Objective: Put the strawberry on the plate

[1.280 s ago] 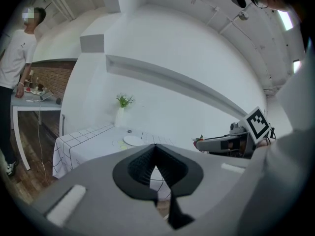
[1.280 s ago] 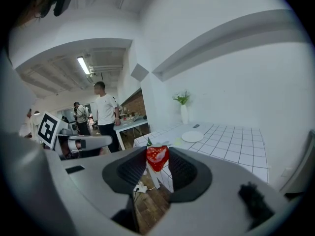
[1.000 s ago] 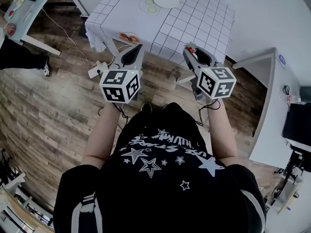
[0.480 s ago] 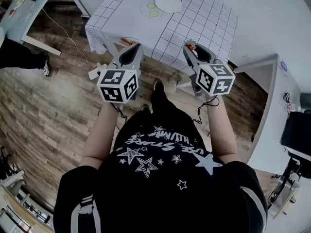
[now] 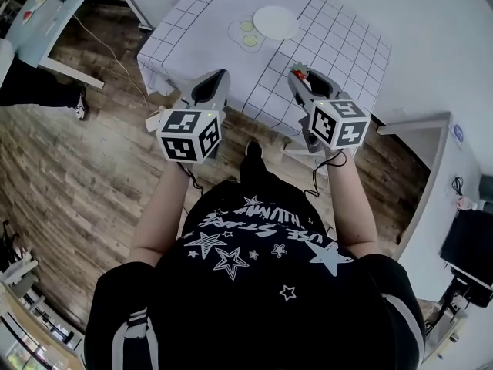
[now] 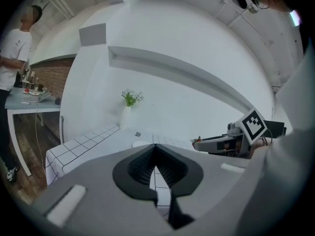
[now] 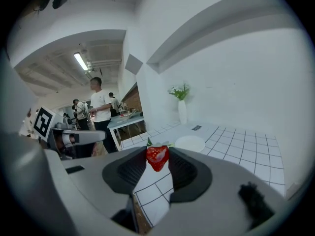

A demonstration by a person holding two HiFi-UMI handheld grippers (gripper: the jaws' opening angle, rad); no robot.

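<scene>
Where right fingers (image 7: 184,172) meet, strawberry (image 7: 157,157) pinched

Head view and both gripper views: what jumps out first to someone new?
The red strawberry pinched in the right gripper, held over the near edge of the checked table. Next, the white plate farther back on that table, and the left gripper, shut on nothing.

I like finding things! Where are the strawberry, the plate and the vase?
strawberry (image 7: 157,158), right gripper view, its red flesh.
plate (image 5: 275,21), head view, its bare middle.
vase (image 7: 182,113), right gripper view, its white body.
</scene>
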